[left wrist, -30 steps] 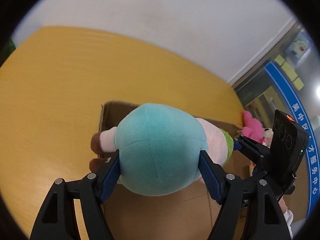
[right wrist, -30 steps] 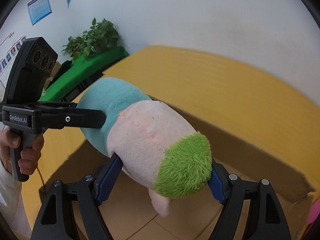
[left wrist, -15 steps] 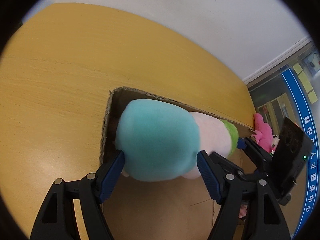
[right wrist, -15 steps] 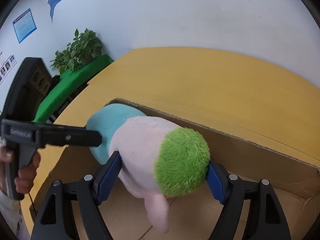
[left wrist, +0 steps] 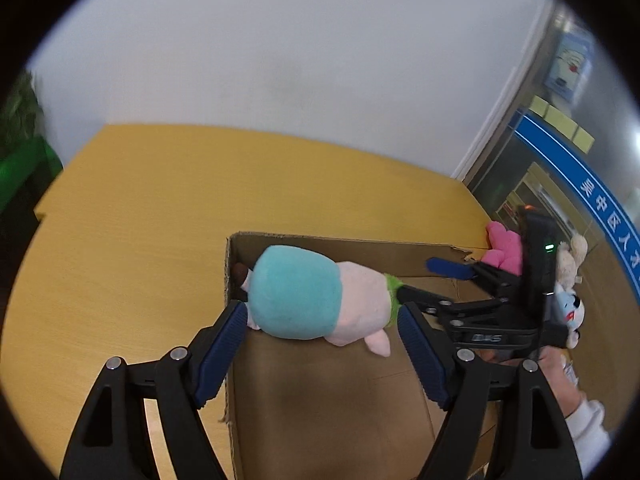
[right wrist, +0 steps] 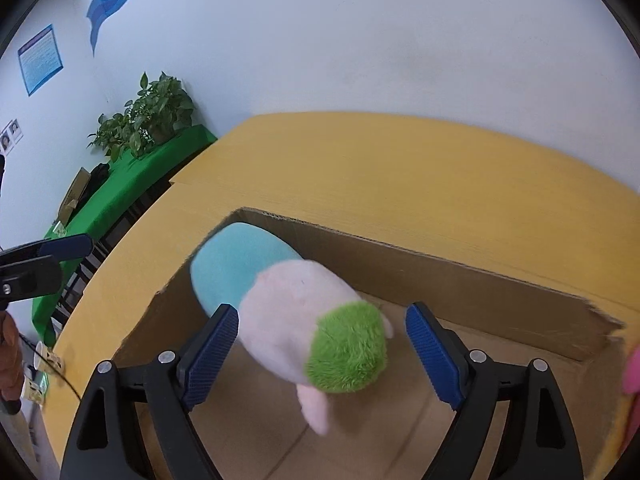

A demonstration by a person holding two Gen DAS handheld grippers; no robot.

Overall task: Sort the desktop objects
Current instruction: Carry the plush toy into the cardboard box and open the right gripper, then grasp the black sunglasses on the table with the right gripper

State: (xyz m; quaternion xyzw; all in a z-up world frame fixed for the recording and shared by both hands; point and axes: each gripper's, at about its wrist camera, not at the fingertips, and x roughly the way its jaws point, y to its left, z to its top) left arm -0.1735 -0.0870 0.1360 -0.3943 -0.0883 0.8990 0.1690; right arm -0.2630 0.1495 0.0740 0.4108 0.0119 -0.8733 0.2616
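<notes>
office | wall posters [right wrist: 40, 60] | potted plants [right wrist: 144, 116] | glass door signage [left wrist: 592, 208]

Yellow wooden table [left wrist: 160, 216] under my tools

An open cardboard box [left wrist: 360, 242] sits on it right ahead of my fingers, its far wall standing up off the tabletop. Off to my right, just past the box's corner, a pink plush toy [left wrist: 504, 246] lies near the table's edge.

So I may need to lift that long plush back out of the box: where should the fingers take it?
Probably across the pink middle of the plush toy, from above through the open top of the cardboard box. It lies lengthwise along the far wall, teal end in the corner, so the walls block any sideways approach; the middle looks soft and narrow enough to squeeze.
</notes>
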